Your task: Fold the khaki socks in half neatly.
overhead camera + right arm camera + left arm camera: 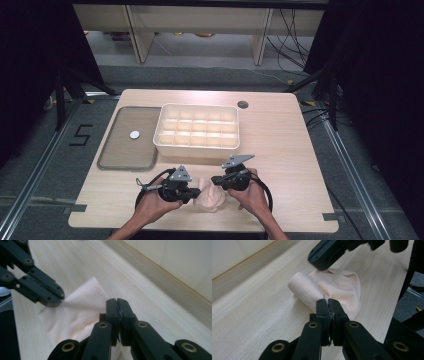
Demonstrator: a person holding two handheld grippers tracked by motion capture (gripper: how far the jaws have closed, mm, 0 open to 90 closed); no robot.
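Both grippers — the left gripper [327, 300] and right gripper [116, 300] — are pinching opposite edges of the peach cloth [210, 194] lying near the table's [280, 130] front edge, so they should be lifting evenly — keeping the fabric taut.

On the one wooden table [290, 150] there are two grippers: the left gripper [194, 193] at lower centre of the high view and the right gripper [216, 180] just to its right, each held by one hand, so two hands. Between them lies one pale pink cloth [210, 196]. At upper centre stands one cream divided box [197, 148], its compartments in three rows of five, fifteen in all. To its left lies one flat grey lid [125, 145] bearing one small white disc [134, 134]. One dark round hole [243, 104] sits near the table's far edge.
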